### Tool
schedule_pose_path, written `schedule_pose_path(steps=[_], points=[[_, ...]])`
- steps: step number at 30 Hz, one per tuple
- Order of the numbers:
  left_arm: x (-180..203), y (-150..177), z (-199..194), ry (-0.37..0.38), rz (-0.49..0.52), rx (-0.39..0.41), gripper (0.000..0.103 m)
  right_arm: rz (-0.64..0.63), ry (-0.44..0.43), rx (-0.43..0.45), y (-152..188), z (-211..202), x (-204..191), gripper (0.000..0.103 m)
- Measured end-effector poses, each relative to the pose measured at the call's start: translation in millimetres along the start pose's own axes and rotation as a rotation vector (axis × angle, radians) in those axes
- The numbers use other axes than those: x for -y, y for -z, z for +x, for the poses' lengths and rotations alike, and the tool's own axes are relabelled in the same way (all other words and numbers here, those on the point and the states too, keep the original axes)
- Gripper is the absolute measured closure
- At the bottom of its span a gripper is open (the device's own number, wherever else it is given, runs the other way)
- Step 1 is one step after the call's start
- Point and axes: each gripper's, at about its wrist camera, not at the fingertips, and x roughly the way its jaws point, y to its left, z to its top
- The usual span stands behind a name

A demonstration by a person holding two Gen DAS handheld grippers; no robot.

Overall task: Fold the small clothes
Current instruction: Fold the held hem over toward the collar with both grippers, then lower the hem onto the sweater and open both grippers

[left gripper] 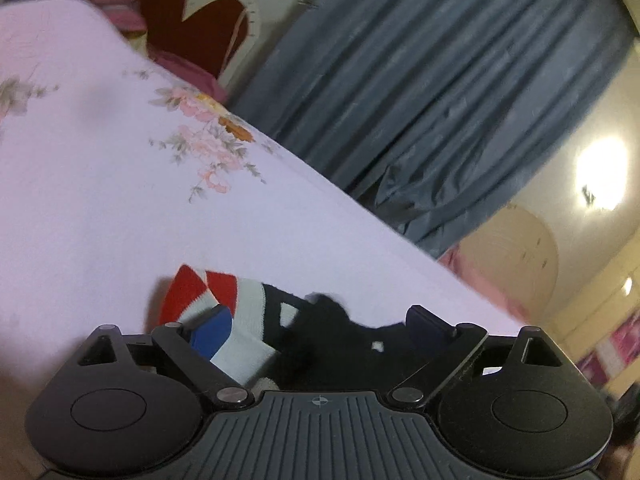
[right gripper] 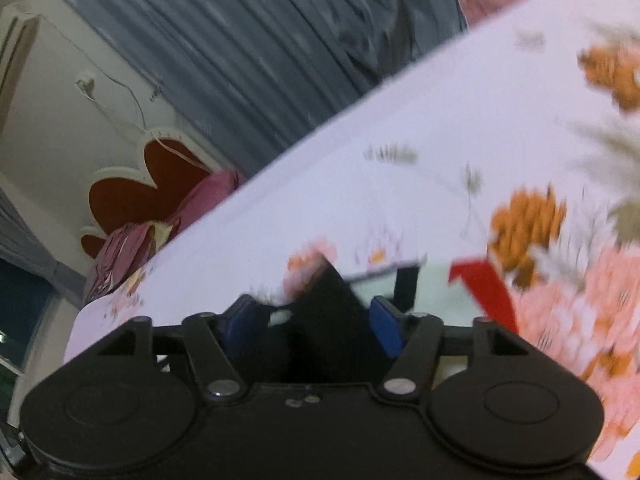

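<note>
A small knitted garment [left gripper: 224,296] with red, white and black patches lies on the floral bed sheet [left gripper: 120,200], right in front of my left gripper [left gripper: 319,326]. That gripper is open, its blue fingers [left gripper: 212,330] set wide, with the garment's black part [left gripper: 336,328] lying loose between them. In the right wrist view a black fold of the garment [right gripper: 328,308] stands up between the blue fingers [right gripper: 386,324] of my right gripper [right gripper: 314,322]. This gripper is open too, with a gap showing beside the left pad. White and red parts [right gripper: 480,284] lie just beyond it.
The bed's far edge [left gripper: 360,200] runs diagonally, with grey-blue curtains [left gripper: 440,80] behind it. A red and white headboard [right gripper: 132,188] and pink pillows [right gripper: 132,244] are at the head end. The right wrist view is motion-blurred.
</note>
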Motion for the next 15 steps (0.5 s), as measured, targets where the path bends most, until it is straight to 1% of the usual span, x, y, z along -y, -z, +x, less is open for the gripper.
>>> schedule_pose_path(steps=[1, 2, 3, 4, 5, 6, 8, 9, 10, 11, 12, 13, 14, 15], points=[[3.3, 0.0, 1.5, -0.010, 0.036, -0.011, 0.020, -0.030, 0.021, -0.003, -1.7, 0.1, 0.1, 0.043], [8.1, 1.1, 4.2, -0.018, 0.081, -0.033, 0.026, -0.073, 0.045, -0.007, -1.8, 1.7, -2.2, 0.045], [11.1, 0.3, 7.7, -0.033, 0.120, -0.055, 0.042, -0.132, 0.079, -0.019, 0.2, 4.2, -5.6, 0.046], [15.2, 1.1, 12.3, -0.045, 0.159, -0.081, 0.056, -0.187, 0.111, -0.039, 1.9, 8.2, -9.5, 0.048], [21.4, 3.8, 17.1, -0.064, 0.203, -0.108, 0.057, -0.251, 0.130, -0.064, 6.4, 13.4, -13.5, 0.051], [28.0, 5.8, 19.2, -0.095, 0.249, -0.119, 0.057, -0.308, 0.148, -0.082, 11.2, 18.6, -18.3, 0.056], [42.0, 11.5, 24.6, -0.156, 0.362, -0.130, 0.057, -0.443, 0.190, -0.116, 21.5, 28.6, -29.1, 0.059], [47.2, 14.8, 26.1, -0.179, 0.407, -0.132, 0.058, -0.511, 0.216, -0.119, 27.6, 31.5, -35.0, 0.062], [51.8, 18.0, 27.7, -0.200, 0.446, -0.130, 0.078, -0.557, 0.235, -0.118, 31.6, 33.3, -39.4, 0.065], [54.0, 18.6, 29.6, -0.217, 0.467, -0.123, 0.095, -0.578, 0.243, -0.118, 33.2, 34.8, -41.9, 0.085], [53.2, 17.8, 26.3, -0.219, 0.458, -0.099, 0.100, -0.591, 0.253, -0.117, 33.8, 36.0, -44.0, 0.098], [50.7, 15.5, 20.3, -0.208, 0.427, -0.066, 0.100, -0.606, 0.274, -0.096, 34.3, 35.0, -45.9, 0.099], [48.9, 13.8, 12.5, -0.217, 0.411, -0.020, 0.100, -0.614, 0.292, -0.071, 34.9, 32.1, -47.0, 0.099], [47.4, 11.8, 1.3, -0.225, 0.397, 0.047, 0.100, -0.621, 0.309, -0.029, 34.8, 26.2, -47.9, 0.099]])
